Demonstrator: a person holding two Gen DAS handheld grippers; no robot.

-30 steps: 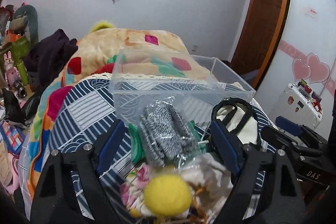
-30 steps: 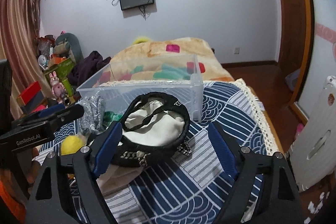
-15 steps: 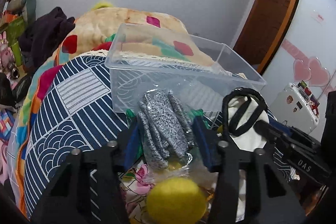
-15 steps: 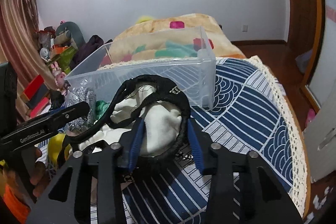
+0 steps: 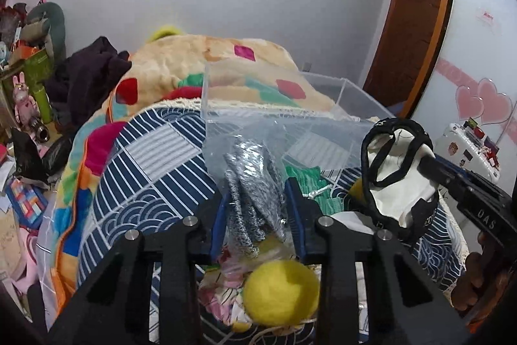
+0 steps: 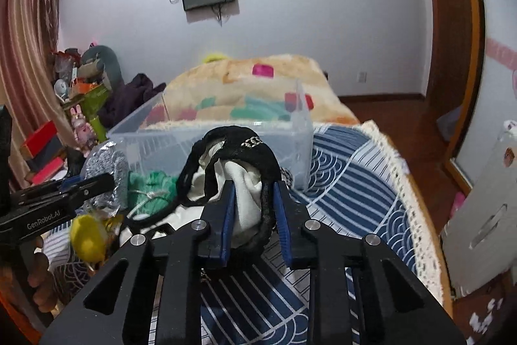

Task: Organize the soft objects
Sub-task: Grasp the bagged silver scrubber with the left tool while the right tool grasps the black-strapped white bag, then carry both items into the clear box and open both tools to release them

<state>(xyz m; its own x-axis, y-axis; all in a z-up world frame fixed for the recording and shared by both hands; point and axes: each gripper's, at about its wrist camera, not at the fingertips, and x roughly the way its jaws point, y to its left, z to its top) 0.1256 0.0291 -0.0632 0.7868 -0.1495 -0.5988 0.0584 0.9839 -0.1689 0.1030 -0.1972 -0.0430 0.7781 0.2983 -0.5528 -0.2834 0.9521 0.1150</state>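
Bagged grey knit and black-trimmed white bag hang beside clear bin.

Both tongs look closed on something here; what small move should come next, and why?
Probably carry both items forward over the clear bin: the left tongs pinch the bagged grey knit, the right tongs pinch the black-and-white garment, both just short of its near wall.

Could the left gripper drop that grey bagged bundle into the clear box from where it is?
Probably yes. The left gripper is shut on the grey bagged bundle, and the clear box sits open-topped just beyond it, with nothing visible between them.
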